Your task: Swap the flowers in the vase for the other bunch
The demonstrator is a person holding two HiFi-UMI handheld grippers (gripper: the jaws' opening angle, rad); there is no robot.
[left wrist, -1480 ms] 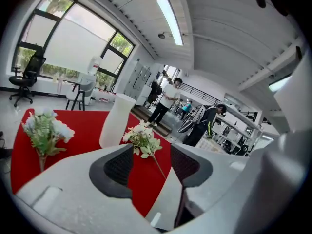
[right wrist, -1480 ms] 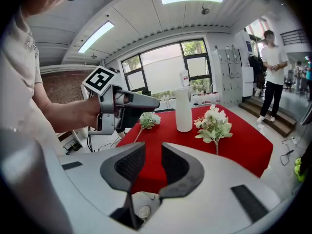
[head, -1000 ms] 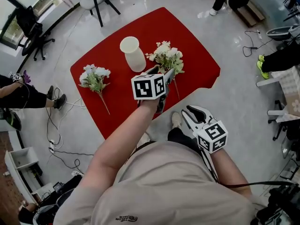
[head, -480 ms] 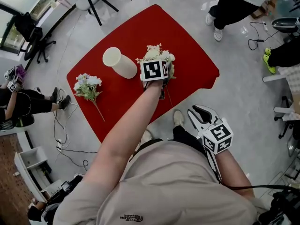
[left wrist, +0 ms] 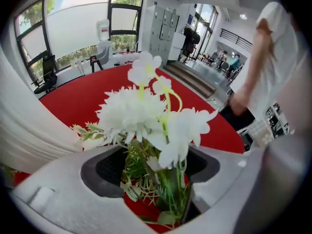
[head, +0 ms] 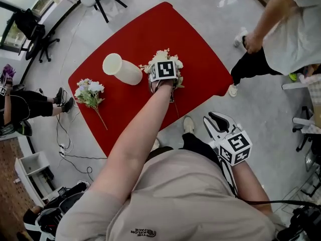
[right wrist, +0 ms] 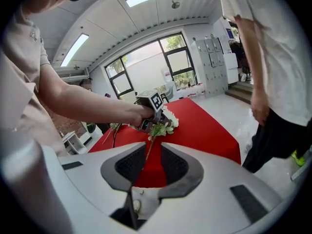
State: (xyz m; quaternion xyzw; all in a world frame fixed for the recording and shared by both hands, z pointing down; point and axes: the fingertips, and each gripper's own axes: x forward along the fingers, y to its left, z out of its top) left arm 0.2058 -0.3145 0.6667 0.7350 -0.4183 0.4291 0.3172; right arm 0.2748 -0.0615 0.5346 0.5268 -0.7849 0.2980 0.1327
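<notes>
A white vase (head: 122, 69) stands empty on the red table (head: 150, 29). A bunch of white flowers (head: 161, 57) lies to its right. My left gripper (head: 161, 88) points steeply down over that bunch. Its jaws have just been opening and now stand open, with the green stems (left wrist: 170, 184) between them and the blooms (left wrist: 141, 111) just beyond. The other, bluish-white bunch (head: 89, 89) lies at the table's left. My right gripper (head: 216, 120) hangs off the table near my body, open by a narrow gap (right wrist: 152, 162) with nothing in it.
A person (head: 293, 29) stands close to the table's right corner. Another person (head: 17, 109) sits on the floor at the left, beside cables (head: 62, 139). Chairs (head: 30, 29) stand beyond the table's far side. A white shelf unit (head: 30, 172) is at lower left.
My left gripper has come down onto the white bunch, which was in front of it before. A person has walked up to the table's right side. My right gripper has hardly shifted.
</notes>
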